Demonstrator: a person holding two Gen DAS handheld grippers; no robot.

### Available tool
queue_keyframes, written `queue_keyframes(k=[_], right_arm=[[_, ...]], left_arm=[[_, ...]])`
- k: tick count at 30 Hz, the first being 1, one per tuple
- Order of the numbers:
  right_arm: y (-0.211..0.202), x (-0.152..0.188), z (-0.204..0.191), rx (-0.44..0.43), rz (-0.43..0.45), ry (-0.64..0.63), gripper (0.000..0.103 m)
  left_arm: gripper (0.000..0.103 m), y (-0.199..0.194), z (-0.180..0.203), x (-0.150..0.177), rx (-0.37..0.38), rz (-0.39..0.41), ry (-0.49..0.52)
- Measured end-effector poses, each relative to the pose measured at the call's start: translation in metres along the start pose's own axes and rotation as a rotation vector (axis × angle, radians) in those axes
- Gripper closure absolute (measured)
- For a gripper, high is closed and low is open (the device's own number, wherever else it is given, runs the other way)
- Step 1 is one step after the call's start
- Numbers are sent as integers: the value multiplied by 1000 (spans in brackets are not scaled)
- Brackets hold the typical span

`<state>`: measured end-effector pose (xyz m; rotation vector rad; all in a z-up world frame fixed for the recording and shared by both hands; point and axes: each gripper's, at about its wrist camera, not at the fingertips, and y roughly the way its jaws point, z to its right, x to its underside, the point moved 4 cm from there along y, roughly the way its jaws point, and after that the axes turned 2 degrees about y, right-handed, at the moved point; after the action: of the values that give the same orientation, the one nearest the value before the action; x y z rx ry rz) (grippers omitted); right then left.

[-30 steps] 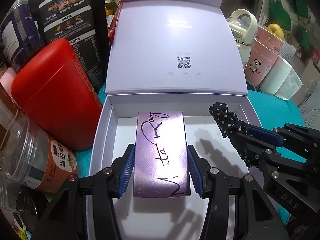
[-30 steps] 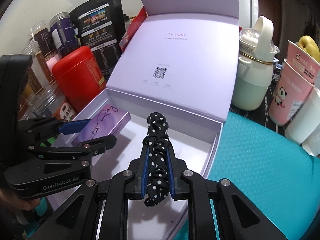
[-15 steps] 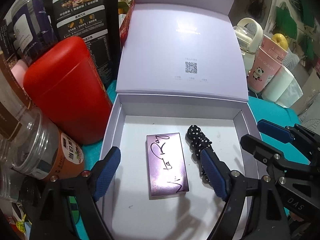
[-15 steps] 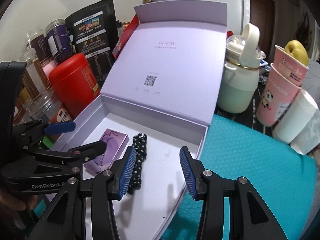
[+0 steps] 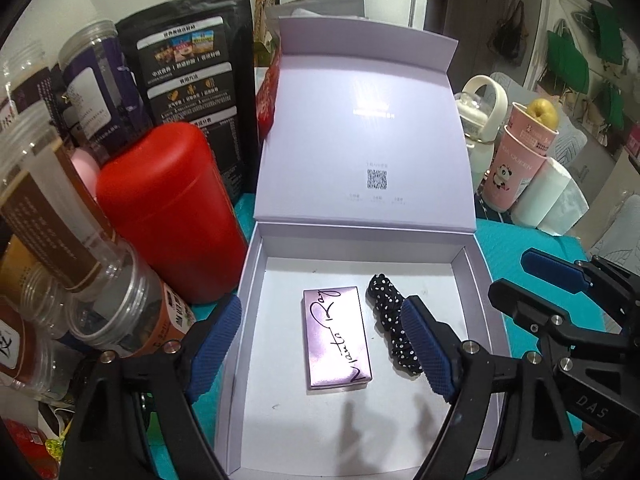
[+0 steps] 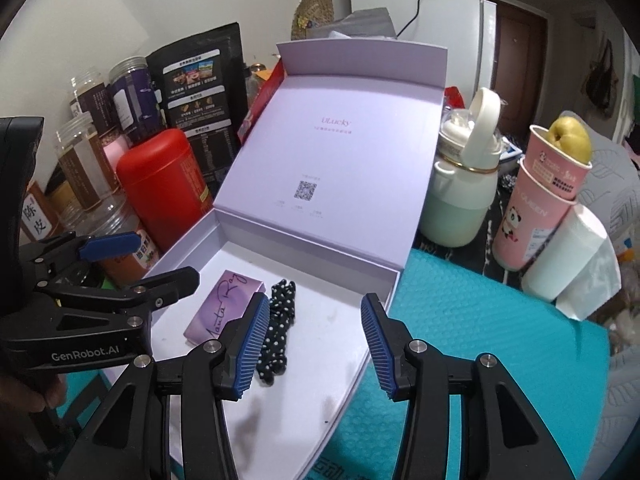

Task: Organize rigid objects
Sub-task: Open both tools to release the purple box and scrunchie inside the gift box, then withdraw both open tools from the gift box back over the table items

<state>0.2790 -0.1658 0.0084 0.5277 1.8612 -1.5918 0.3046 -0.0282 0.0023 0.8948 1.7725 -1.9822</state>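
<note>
An open lilac gift box (image 5: 256, 280) (image 6: 392, 280) stands on the teal mat, its lid upright behind. Inside lie a shiny purple case with black script (image 5: 336, 340) (image 6: 224, 308) and, right beside it, a black polka-dot scrunchie (image 5: 394, 332) (image 6: 278, 332). My left gripper (image 5: 320, 352) is open and empty above the box's front half, its fingers apart on either side of the case. My right gripper (image 6: 314, 344) is open and empty above the box's right side, and it also shows in the left wrist view (image 5: 528, 280).
A red canister (image 5: 168, 208) (image 6: 164, 184) and several clear jars (image 5: 80, 280) crowd the box's left side, with a black pouch (image 5: 192, 80) behind. A mint bottle (image 6: 464, 192), pink panda cups (image 6: 536, 208) and a paper roll (image 6: 568, 256) stand at the right on the teal mat (image 6: 480, 340).
Both grippers opened and let go: the case and the scrunchie now lie in the box. Both grippers then drew back and up from the box.
</note>
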Motion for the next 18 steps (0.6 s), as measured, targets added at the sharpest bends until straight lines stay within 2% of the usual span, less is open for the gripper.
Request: queue_keyframes(k=[18], right_arm=[[-63, -11, -16, 4, 95, -30, 55]], left_arm=[[21, -67, 2, -9, 8, 111, -8]])
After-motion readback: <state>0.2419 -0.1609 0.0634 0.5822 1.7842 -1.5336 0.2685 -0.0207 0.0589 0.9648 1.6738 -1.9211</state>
